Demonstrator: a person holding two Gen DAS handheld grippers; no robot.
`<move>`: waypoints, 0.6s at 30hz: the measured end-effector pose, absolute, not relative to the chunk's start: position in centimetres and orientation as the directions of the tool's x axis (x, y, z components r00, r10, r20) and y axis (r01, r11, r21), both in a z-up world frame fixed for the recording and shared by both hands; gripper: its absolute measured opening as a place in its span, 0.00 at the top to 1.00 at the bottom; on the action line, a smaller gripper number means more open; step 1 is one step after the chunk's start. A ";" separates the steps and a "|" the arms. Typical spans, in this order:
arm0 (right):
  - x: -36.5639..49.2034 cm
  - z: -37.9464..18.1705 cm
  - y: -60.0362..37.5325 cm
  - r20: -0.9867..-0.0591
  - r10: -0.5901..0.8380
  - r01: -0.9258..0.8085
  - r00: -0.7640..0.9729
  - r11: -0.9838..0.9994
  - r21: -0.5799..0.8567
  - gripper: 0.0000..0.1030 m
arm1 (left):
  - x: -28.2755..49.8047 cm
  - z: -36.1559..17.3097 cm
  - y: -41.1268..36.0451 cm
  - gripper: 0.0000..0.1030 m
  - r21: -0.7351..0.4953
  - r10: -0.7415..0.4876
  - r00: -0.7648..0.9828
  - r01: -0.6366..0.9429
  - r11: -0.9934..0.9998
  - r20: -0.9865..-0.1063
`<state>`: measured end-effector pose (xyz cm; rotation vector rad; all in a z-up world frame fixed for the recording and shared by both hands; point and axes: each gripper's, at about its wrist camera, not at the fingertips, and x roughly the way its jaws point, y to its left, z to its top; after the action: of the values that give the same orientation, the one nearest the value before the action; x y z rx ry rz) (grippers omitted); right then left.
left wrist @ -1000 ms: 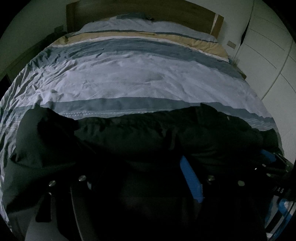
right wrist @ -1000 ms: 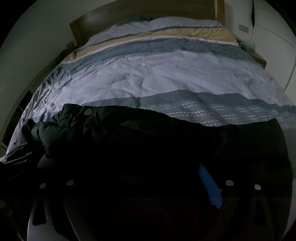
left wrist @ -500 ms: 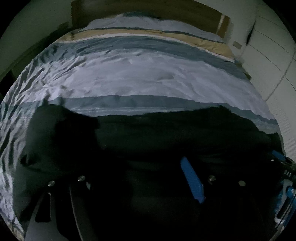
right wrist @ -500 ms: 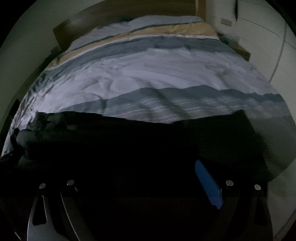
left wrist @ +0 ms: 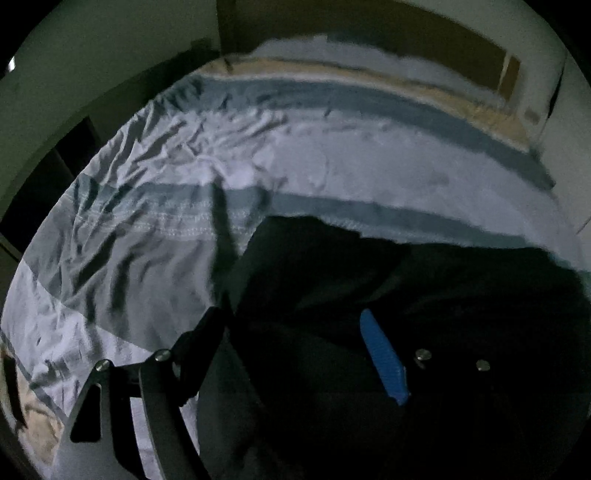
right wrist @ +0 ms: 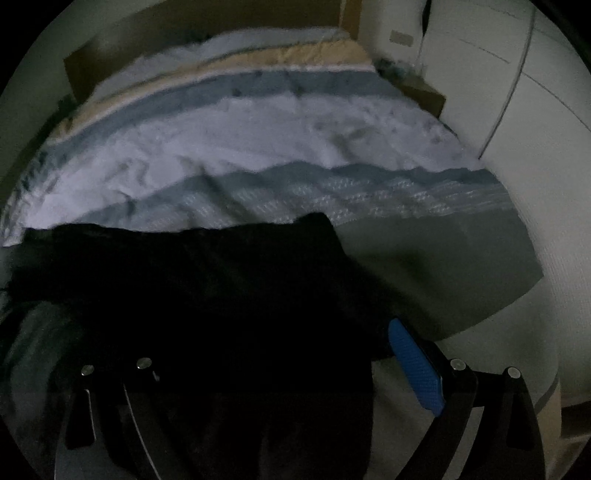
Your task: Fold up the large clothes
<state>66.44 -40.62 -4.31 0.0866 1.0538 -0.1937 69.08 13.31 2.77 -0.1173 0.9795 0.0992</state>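
A large black padded jacket (left wrist: pixel 406 295) lies on the striped bed cover (left wrist: pixel 295 158) at the near end of the bed. In the left wrist view the left gripper (left wrist: pixel 295 332) stands wide, its blue pad (left wrist: pixel 384 358) over the dark fabric and its left finger (left wrist: pixel 192 350) over the cover. In the right wrist view the jacket (right wrist: pixel 184 288) fills the lower left. The right gripper (right wrist: pixel 295 354) also stands wide, blue pad (right wrist: pixel 415 369) at the jacket's right edge. Whether either holds fabric is hidden in the dark.
A wooden headboard (left wrist: pixel 369 33) stands at the far end of the bed. White wardrobe doors (right wrist: pixel 517 92) rise at the right. A dark bedside unit (left wrist: pixel 55 173) sits left of the bed. The bed's near right corner (right wrist: pixel 498 280) drops to a pale floor.
The jacket has been bunched narrower toward the middle. The left view swung left, showing more bare cover on the left; the right view swung right, showing the bed's right corner.
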 end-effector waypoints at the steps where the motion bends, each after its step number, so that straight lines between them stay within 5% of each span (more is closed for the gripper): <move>1: 65.8 -3.6 -40.3 -0.864 -0.105 0.192 0.492 0.981 -0.010 0.08 | 68.0 3.5 13.3 0.26 -0.096 -0.009 0.576 -0.121 0.988 -0.817; 6: 62.4 -2.2 -36.8 -0.848 -0.011 0.123 0.530 0.990 0.064 0.08 | 63.9 3.7 11.1 0.26 -0.204 -0.166 0.593 0.004 0.979 -0.788; 14: 61.0 -6.7 -34.9 -0.878 0.010 0.107 0.479 0.992 0.070 0.05 | 61.4 -0.5 9.7 0.26 -0.082 -0.067 0.537 -0.004 0.997 -0.841; 18: 59.8 -6.8 -38.3 -0.905 -0.100 0.175 0.413 0.984 -0.028 0.05 | 60.6 -0.2 9.6 0.26 -0.043 -0.031 0.534 -0.010 0.999 -0.845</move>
<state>59.75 -38.32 -6.77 0.0747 1.1322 -0.1732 60.58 9.60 -0.22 -0.0445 1.0078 -0.0129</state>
